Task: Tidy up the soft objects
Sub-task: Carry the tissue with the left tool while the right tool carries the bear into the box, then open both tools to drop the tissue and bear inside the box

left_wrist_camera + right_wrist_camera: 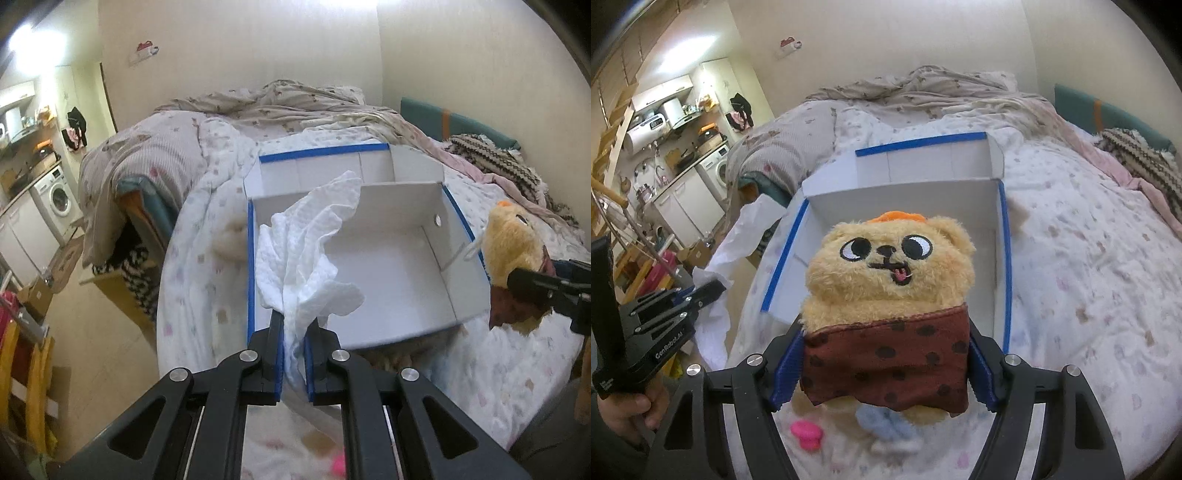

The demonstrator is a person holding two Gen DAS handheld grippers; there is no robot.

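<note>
My left gripper (294, 325) is shut on a white crumpled cloth (306, 251) and holds it above the near left corner of the white box with blue edges (391, 258). The box stands open on the bed. My right gripper (884, 350) is shut on a tan plush bear (890, 273) in a brown spotted garment, held upright above the box's (997, 221) near edge. The bear also shows in the left wrist view (513, 243) at the box's right side, with the right gripper (546, 288). The left gripper (683, 306) and cloth (716, 280) show at left in the right wrist view.
The box sits on a bed with a pale patterned quilt (1089, 277); rumpled bedding (280, 103) lies behind it. A pink object (806, 435) and a light blue soft item (886, 424) lie on the quilt below the bear. A kitchen with a washing machine (59, 195) is at left.
</note>
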